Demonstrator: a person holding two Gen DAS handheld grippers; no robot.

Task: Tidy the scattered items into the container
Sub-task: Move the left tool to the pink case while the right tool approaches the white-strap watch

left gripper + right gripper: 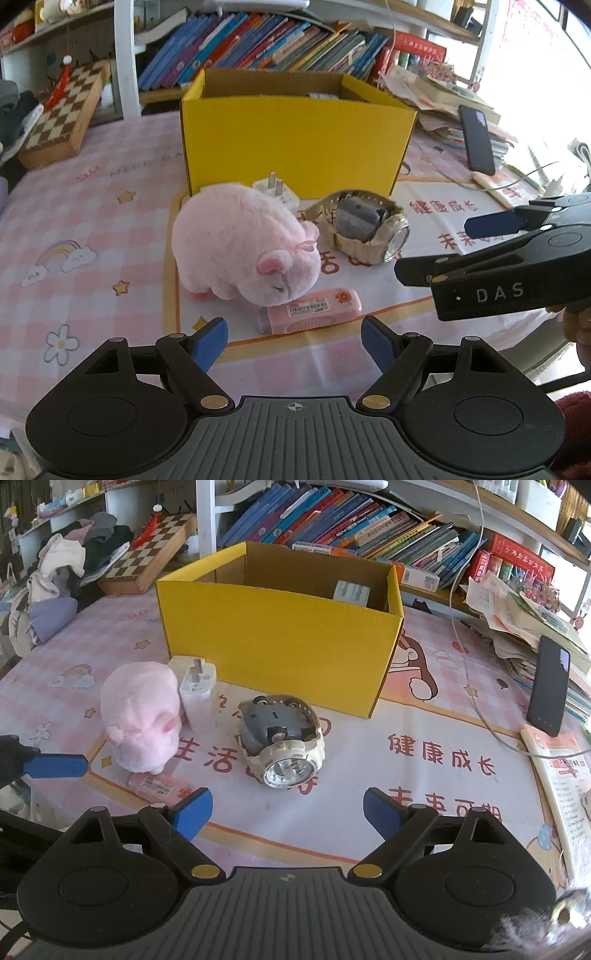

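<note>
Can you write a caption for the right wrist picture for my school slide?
Open right gripper faces a watch, pink plush pig, white charger and yellow box.

Both wrist cameras looked low across the tabletop [92, 206] toward the yellow box [295, 144] at twelve o'clock, close in; both shared the box [277, 635] and the clutter before it.

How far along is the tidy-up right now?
Early. The yellow cardboard box holds only one pale packet. Both the left gripper and right gripper are open and hold nothing. The pink plush pig, white plug charger, cream wristwatch and pink flat case lie outside.
</note>
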